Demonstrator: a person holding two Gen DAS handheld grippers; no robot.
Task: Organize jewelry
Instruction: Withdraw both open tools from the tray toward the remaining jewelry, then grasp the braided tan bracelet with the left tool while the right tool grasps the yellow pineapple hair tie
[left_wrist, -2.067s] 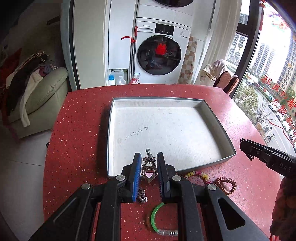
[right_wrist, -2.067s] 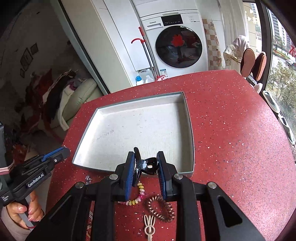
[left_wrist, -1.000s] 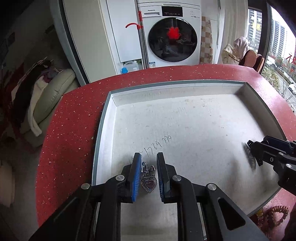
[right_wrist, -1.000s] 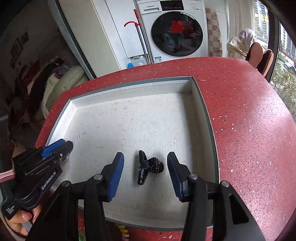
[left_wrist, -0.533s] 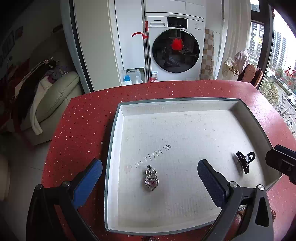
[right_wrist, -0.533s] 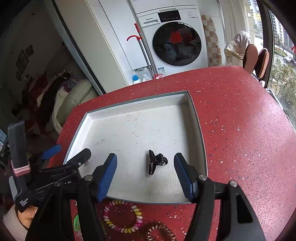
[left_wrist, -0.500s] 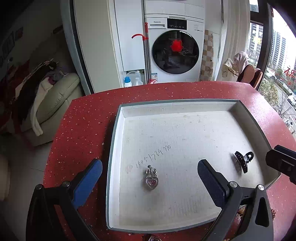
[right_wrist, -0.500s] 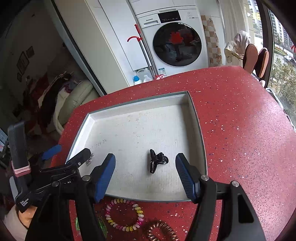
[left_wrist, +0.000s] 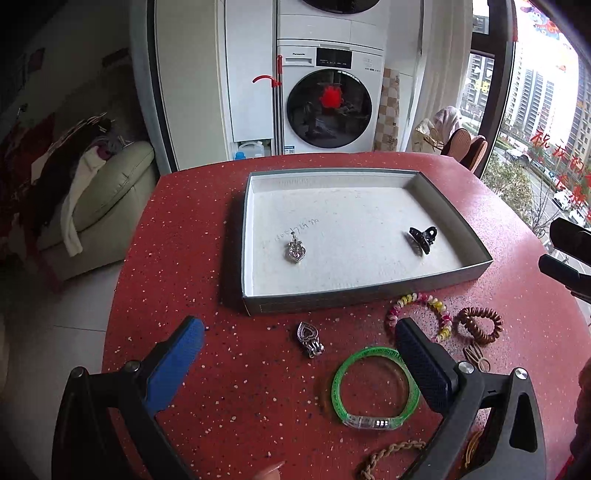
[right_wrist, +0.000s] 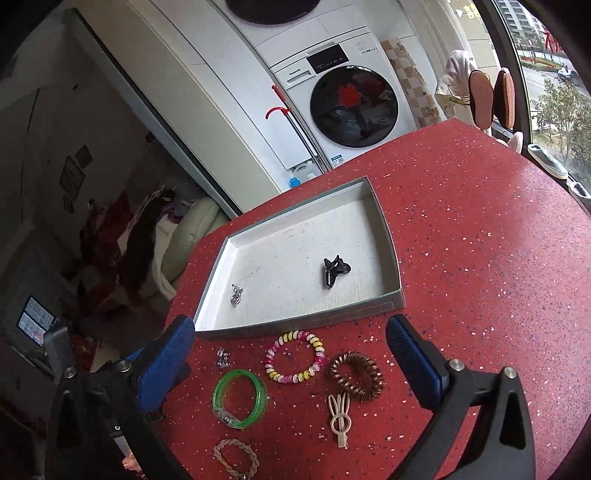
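Left wrist view: the left gripper (left_wrist: 299, 363) hangs over the red table (left_wrist: 177, 258) with its jaws wide apart and empty. In the grey tray (left_wrist: 369, 293) lie one heart pendant (left_wrist: 294, 252) and one black hair claw (left_wrist: 422, 238). In front of the tray wait a second heart pendant (left_wrist: 309, 339), one green bangle (left_wrist: 373, 387), one bead bracelet (left_wrist: 417, 317), one brown coil hair tie (left_wrist: 479, 325) and a braided bracelet (left_wrist: 391, 452).

Right wrist view: the right gripper (right_wrist: 290, 354) is likewise spread apart, holding nothing, above the same loose pieces plus one beige hair clip (right_wrist: 340, 413). Two pieces sit in the tray; six remain outside. The small pendant could slip from the pads, and the crowded bracelets could get dragged or snagged together if a jaw closes carelessly.
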